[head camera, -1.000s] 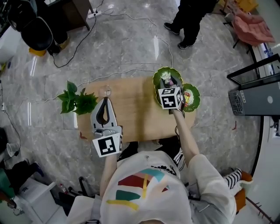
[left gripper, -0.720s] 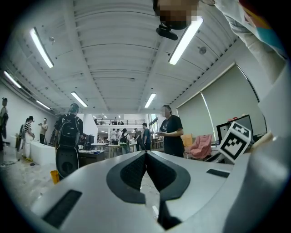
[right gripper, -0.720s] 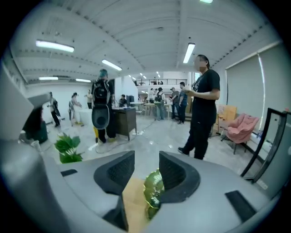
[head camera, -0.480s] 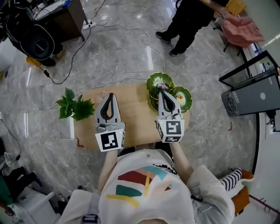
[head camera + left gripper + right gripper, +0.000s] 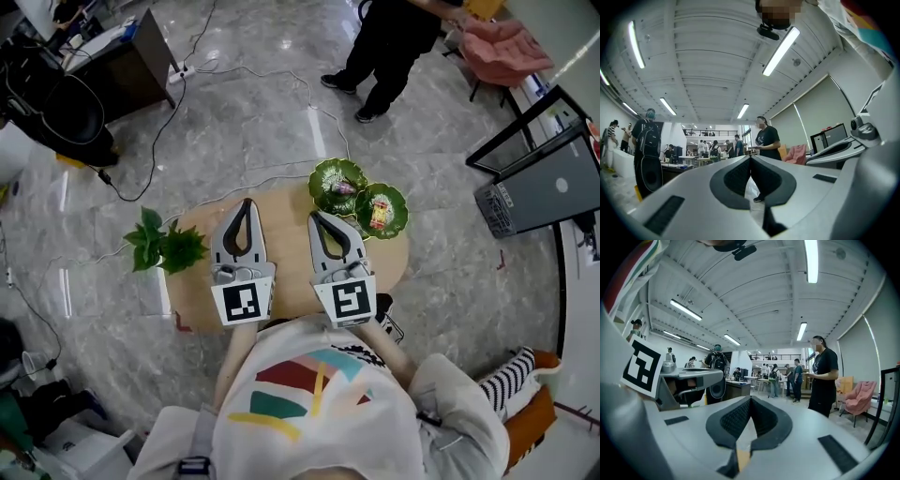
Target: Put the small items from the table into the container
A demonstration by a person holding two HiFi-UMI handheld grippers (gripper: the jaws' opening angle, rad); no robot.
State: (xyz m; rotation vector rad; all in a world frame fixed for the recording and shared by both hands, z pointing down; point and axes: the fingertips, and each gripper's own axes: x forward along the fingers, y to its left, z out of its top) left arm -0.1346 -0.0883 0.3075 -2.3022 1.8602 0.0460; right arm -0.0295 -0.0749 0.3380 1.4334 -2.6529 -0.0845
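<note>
Both tools' jaws are pressed together on nothing: left gripper (image 5: pixel 246 202) and right gripper (image 5: pixel 313 216), over one table (image 5: pixel 286 239). One plant (image 5: pixel 164 247) at 9 o'clock. Two dishes (image 5: pixel 319 183) (image 5: pixel 401 214) at 1 o'clock hold the items (image 5: pixel 378 216). One person (image 5: pixel 389 42) at 12.

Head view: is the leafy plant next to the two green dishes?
No, the plant stands at the table's left end, while a green dish and a second dish lie at its right end.
</note>
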